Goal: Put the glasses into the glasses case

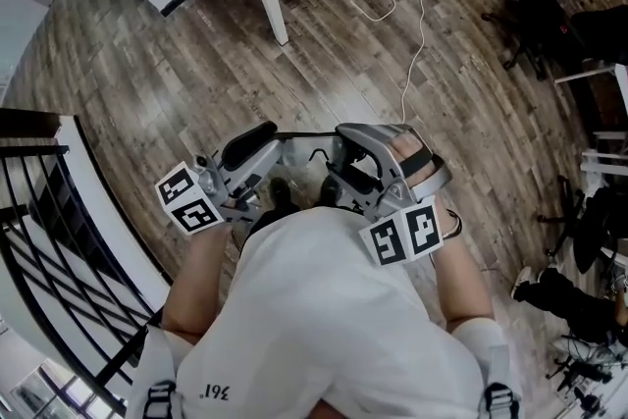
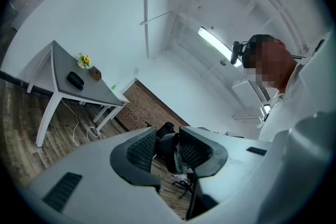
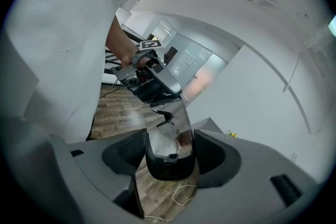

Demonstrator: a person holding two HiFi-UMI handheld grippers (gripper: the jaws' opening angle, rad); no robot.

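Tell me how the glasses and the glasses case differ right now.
The glasses are held in mid-air, in the jaws of both the left gripper and the right gripper; the glasses case lies on the grey table, touched by nothing. The glasses show a clear lens in a dark frame; the glasses case is a solid dark shape. Both look black.

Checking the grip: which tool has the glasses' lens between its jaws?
The right tool: the dark-rimmed lens of the glasses sits between its jaws. The left tool holds the frame's other end.
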